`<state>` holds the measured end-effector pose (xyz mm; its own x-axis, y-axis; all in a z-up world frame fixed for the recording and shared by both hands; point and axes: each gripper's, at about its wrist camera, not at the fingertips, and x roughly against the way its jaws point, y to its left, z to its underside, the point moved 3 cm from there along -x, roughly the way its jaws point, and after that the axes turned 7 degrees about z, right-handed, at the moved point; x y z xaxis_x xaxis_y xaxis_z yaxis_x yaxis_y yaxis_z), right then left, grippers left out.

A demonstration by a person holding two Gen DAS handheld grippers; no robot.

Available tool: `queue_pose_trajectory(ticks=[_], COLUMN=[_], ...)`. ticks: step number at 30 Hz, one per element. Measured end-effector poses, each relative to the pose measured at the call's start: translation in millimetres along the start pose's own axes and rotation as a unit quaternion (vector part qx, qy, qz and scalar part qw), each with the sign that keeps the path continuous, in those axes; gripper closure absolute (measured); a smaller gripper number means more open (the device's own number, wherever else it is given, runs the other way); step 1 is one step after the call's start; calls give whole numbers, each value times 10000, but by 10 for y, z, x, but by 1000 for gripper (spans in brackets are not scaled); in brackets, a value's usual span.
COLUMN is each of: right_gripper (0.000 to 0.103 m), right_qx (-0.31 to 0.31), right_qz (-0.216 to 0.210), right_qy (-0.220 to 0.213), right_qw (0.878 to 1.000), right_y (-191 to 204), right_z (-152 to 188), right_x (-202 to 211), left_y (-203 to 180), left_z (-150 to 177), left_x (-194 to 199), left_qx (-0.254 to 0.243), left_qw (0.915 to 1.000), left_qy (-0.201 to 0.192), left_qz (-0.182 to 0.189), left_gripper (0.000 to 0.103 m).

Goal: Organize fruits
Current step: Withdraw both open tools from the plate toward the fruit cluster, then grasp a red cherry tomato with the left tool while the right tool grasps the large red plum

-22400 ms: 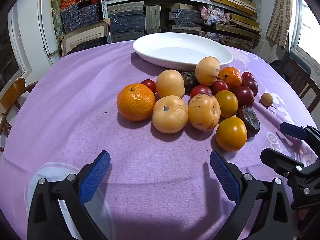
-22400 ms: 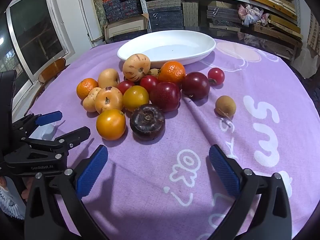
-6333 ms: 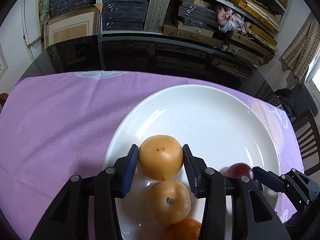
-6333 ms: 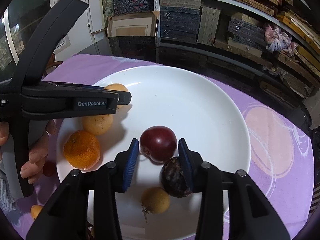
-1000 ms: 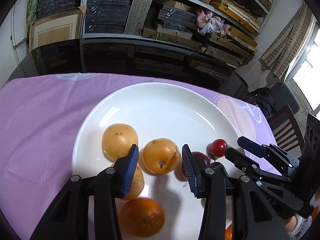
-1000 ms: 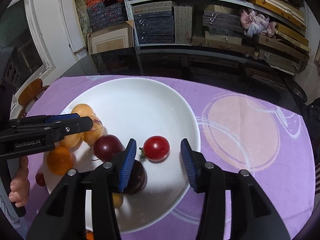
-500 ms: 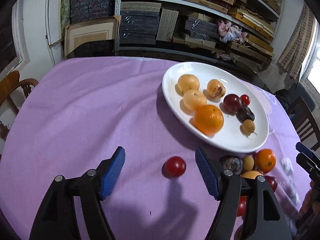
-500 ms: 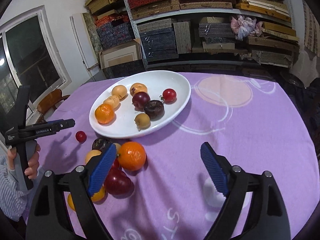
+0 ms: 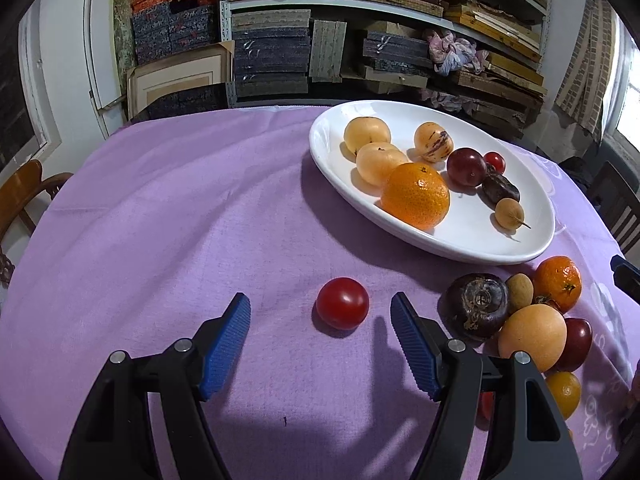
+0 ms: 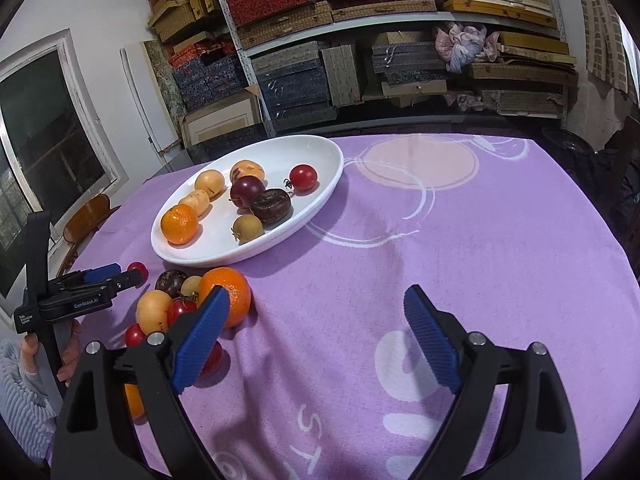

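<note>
A white oval plate [image 9: 520,256] holds an orange [image 9: 416,194], pale yellow fruits, a dark plum and a small red tomato. On the purple cloth a loose red tomato [image 9: 342,308] lies between the tips of my left gripper [image 9: 319,302], which is open and not touching it. Right of it lies a pile with a dark mangosteen [image 9: 478,306] and a mandarin [image 9: 558,280]. My right gripper [image 10: 316,294] hangs over bare cloth, its jaws opening with nothing between them. The mandarin [image 10: 236,284] sits just behind its left finger. The plate [image 10: 256,252] lies farther back.
In the right wrist view a hand [image 10: 68,344] holds the left gripper [image 10: 128,273] by the tomato [image 10: 138,267]. A wooden chair [image 9: 24,188] stands off the table's left edge. Shelves of boxes [image 9: 280,56] fill the wall behind.
Both grippers let go of the fruit they held over the plate, opened, and drew back towards the near side of the table. The left one has edged closer to the loose tomato.
</note>
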<state>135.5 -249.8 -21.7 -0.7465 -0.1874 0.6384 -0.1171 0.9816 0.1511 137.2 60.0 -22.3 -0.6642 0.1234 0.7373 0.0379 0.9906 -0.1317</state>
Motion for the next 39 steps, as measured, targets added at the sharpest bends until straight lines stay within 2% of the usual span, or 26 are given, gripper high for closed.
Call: queue_pose_trajectory(ticks=[5, 12, 15, 17, 21, 26, 34, 35, 36, 38, 39], right_gripper=[15, 13, 13, 13, 13, 13, 13, 13, 13, 13, 13], right_qx=[66, 82, 101, 99, 101, 125, 173, 174, 173, 170, 170], right_qz=[10, 8, 5, -1, -6, -12, 0, -1, -3, -4, -6], right_qy=[41, 42, 32, 16, 13, 25, 66, 65, 63, 65, 64], right_qw=[10000, 10000, 9999, 9999, 9999, 9999, 9998, 9998, 9998, 9998, 9998], right_y=[36, 43, 52, 56, 55, 69, 99, 96, 95, 96, 96], right_z=[12, 12, 17, 18, 22, 27, 36, 44, 42, 44, 43], right_x=[-20, -24, -25, -21, -15, -13, -26, -22, -22, -22, -21], left_y=[102, 230, 249, 212, 106, 57, -78, -93, -100, -88, -75], left_z=[-7, -22, -30, -36, -16, -14, -6, 4, 3, 8, 9], left_x=[-61, -30, 2, 33, 45, 55, -31, -40, -49, -79, -95], left_qx=[273, 526, 569, 463, 193, 124, -206, -241, -259, -219, -178], left_qw=[9995, 9983, 9983, 9989, 9996, 9995, 9989, 9988, 9987, 9986, 9985], left_qy=[151, 92, 23, -52, -45, -105, 50, 71, 90, 149, 178], left_qz=[-29, -241, -84, 55, 190, 277, 408, 415, 435, 453, 482], left_gripper=[30, 30, 30, 31, 42, 43, 43, 47, 55, 57, 62])
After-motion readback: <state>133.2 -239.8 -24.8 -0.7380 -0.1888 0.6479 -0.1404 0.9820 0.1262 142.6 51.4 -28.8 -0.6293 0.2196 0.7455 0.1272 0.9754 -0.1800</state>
